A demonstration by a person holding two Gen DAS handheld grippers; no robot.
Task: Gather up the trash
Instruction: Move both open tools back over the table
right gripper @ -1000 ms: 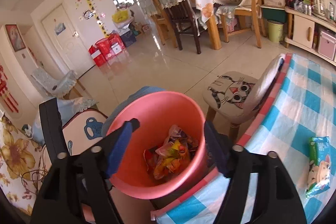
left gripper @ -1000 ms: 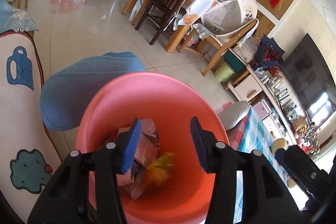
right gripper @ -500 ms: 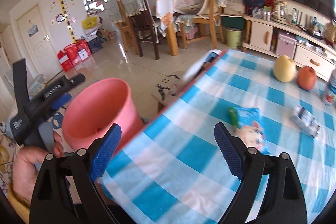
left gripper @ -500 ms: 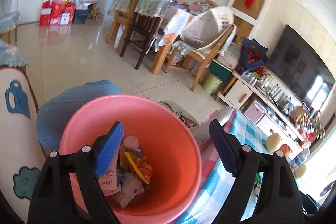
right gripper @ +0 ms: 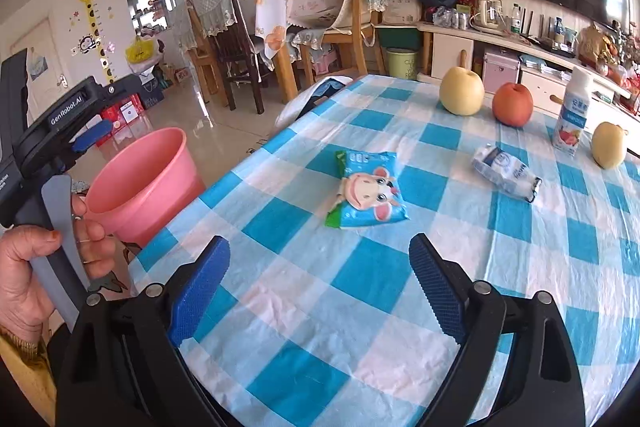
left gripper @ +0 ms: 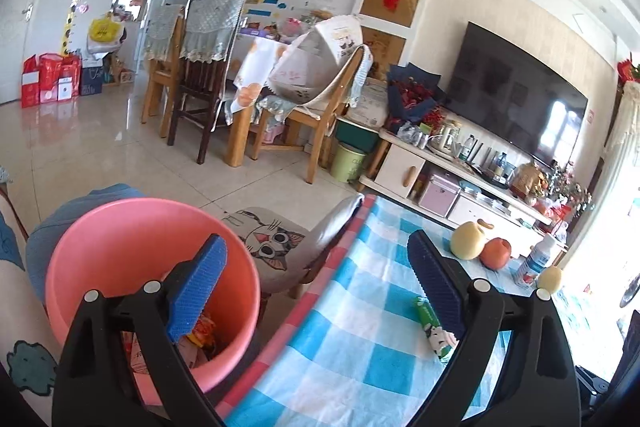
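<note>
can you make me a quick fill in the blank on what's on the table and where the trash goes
1. The blue snack packet with a cartoon cow lies on the ____ tablecloth.
2. The bin beside the table is ____ in colour.
3. Between the yellow pear and the yogurt bottle stands a red ____.
4. The right gripper holds ____ between its pads.

Missing words: checked; pink; apple; nothing
</note>
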